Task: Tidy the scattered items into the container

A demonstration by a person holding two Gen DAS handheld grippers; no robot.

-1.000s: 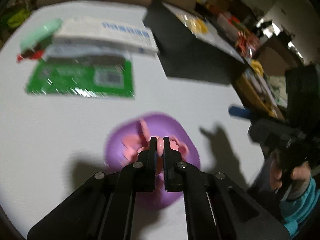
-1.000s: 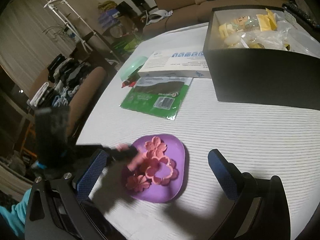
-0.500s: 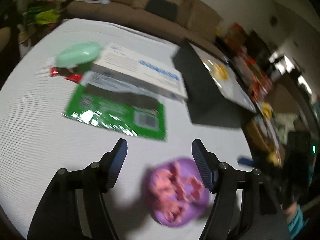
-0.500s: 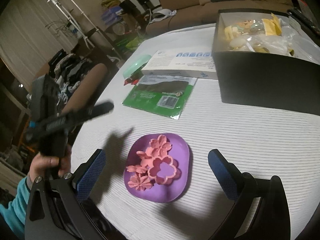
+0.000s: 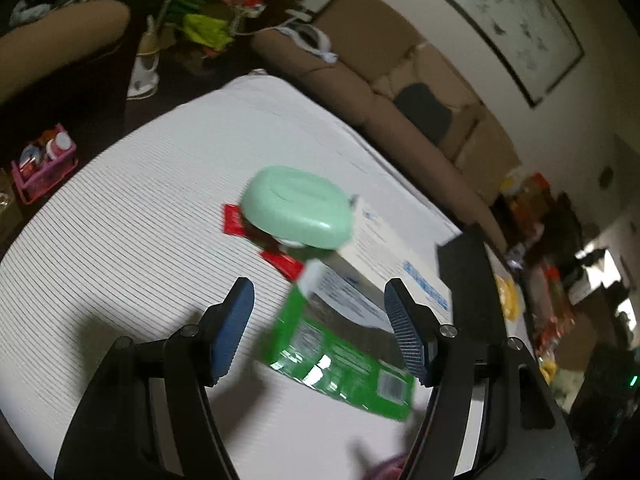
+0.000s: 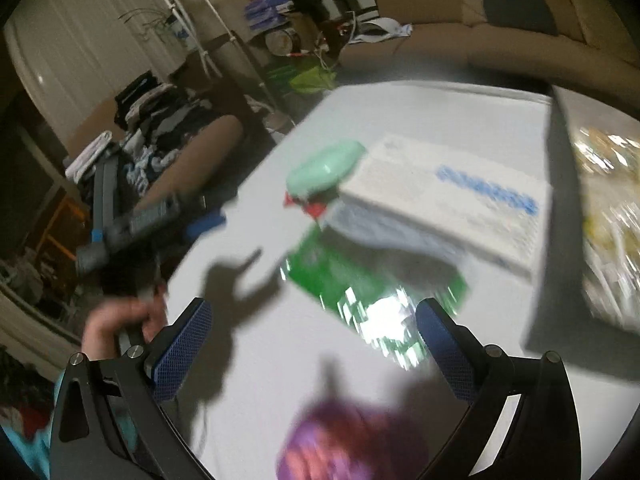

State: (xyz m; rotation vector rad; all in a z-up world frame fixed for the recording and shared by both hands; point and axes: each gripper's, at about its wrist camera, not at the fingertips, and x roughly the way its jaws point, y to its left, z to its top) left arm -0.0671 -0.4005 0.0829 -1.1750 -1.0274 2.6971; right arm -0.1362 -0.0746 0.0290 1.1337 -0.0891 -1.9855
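My left gripper (image 5: 320, 332) is open and empty, above the white table (image 5: 132, 240), facing a green packet (image 5: 340, 364), a white box (image 5: 380, 276), a mint-green lidded case (image 5: 298, 208) and red sachets (image 5: 280, 262). My right gripper (image 6: 312, 356) is open and empty, above the same green packet (image 6: 372, 288), white box (image 6: 448, 204) and mint case (image 6: 324, 168). A blurred purple plate with pink pieces (image 6: 352, 444) lies just below it. The black container (image 6: 576, 200), at the right, holds wrapped items. The left gripper also shows in the right wrist view (image 6: 204, 222).
A brown sofa (image 5: 400, 92) runs behind the table. A pink basket (image 5: 44, 168) sits off the table's left edge. Clutter, a chair with clothes (image 6: 160, 128) and a lamp stand lie beyond the far-left edge.
My left gripper opened, left the pink piece on the purple plate, and swung left and up toward the packet and case. My right gripper moved forward over the plate toward the packet.
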